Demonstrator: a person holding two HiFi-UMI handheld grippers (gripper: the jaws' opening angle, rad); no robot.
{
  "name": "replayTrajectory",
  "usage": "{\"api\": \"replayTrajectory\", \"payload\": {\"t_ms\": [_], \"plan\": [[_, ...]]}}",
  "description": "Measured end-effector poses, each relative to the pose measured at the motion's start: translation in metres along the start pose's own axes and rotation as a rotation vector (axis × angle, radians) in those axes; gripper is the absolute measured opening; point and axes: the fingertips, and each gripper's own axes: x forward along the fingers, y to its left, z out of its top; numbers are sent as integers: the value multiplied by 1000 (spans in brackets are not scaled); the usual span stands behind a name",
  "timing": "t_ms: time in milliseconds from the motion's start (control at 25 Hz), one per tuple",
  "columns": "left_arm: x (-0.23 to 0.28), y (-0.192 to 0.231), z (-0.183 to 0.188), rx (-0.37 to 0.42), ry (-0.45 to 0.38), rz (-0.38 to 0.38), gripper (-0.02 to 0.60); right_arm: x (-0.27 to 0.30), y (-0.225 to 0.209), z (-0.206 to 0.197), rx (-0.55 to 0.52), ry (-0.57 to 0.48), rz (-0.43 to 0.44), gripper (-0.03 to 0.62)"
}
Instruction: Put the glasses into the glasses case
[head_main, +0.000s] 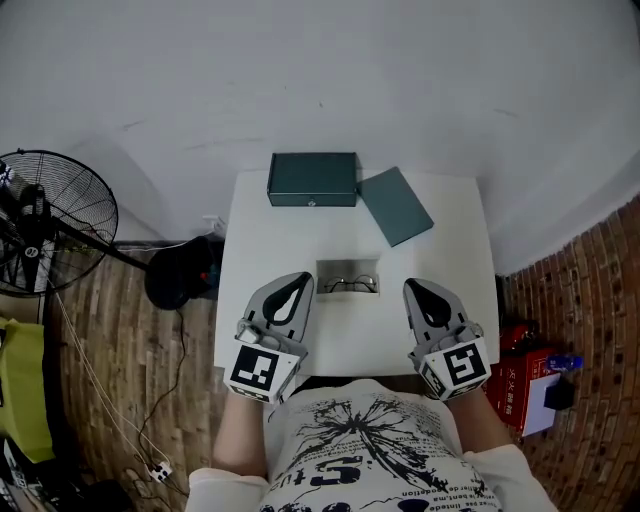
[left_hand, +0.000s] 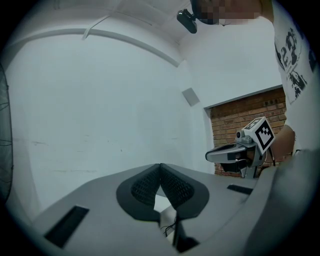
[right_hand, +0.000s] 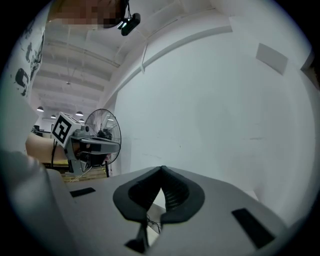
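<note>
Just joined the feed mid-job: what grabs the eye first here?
The left tongs and right tongs, both shut and empty, hover at the white table's near edge, flanking the glasses lying mid-table. At the far edge sits a dark green case, with a flat dark green piece angled to its right. A standing fan is on the floor at left.

The glasses (head_main: 348, 285) lay on a rectangular tray (head_main: 347, 267) at the centre of the table (head_main: 265, 245). Behind them, at the far edge, stood a box (head_main: 312, 180), with a flat case (head_main: 396, 206) just right of it. The left gripper (head_main: 297, 284) and right gripper (head_main: 418, 293) flanked the tray at the near edge. A fan (head_main: 45, 222) stood left of the table.
</note>
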Motion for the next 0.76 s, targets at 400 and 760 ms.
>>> {"api": "replayTrajectory", "payload": {"t_ms": [400,760], "plan": [[-6,-4,7,-10,-45,6,14,-7,3,1,-17,-8,-34,14],[-11,-8,24,-23,-124,26,14,-13,4,3,-35,-18,-53,14]]}}
